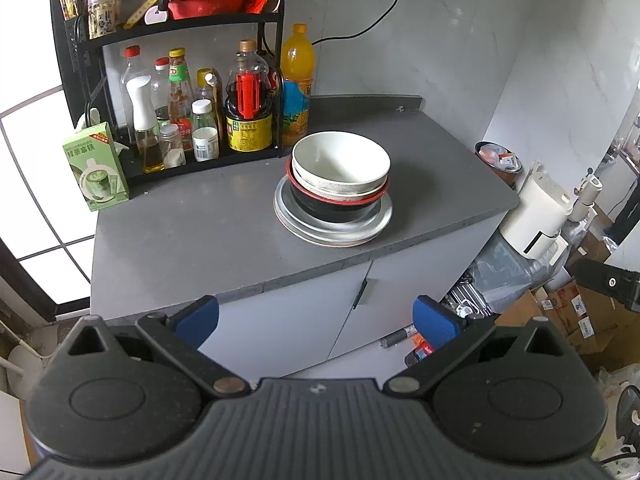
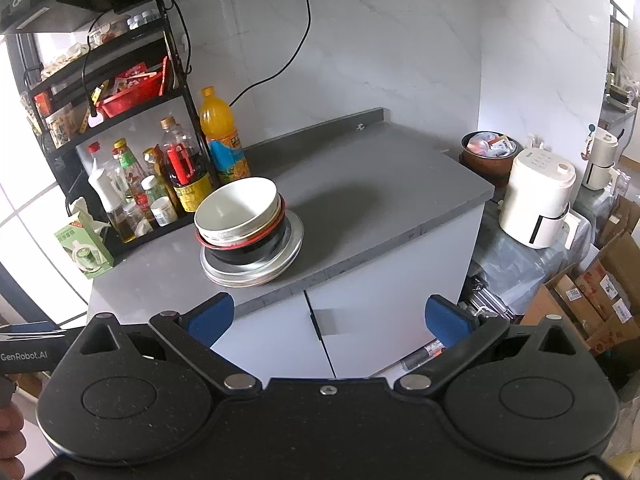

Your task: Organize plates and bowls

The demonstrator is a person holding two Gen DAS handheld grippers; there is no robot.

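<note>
Countertop (image 1: 200, 240) first: grey, with my stack sitting near the bottle rack (image 1: 180, 160). Metal plates (image 1: 332, 232) lie lowest, a black bowl (image 1: 328, 210) on them, white bowls (image 1: 340, 160) nested on top. My left tongs (image 1: 316, 320) and right tongs (image 2: 330, 320) both hang spread, empty, short of the counter; I'd steady the plates and pinch the top rim squarely.

A black rack (image 1: 80, 60) of sauce bottles (image 1: 248, 120) is standing at the counter's (image 1: 180, 240) ten o'clock, an orange drink bottle (image 1: 297, 80) just beside it. A green carton (image 1: 96, 168) is sitting at nine o'clock. A white appliance (image 2: 538, 200) is standing at three o'clock, off the counter.
</note>
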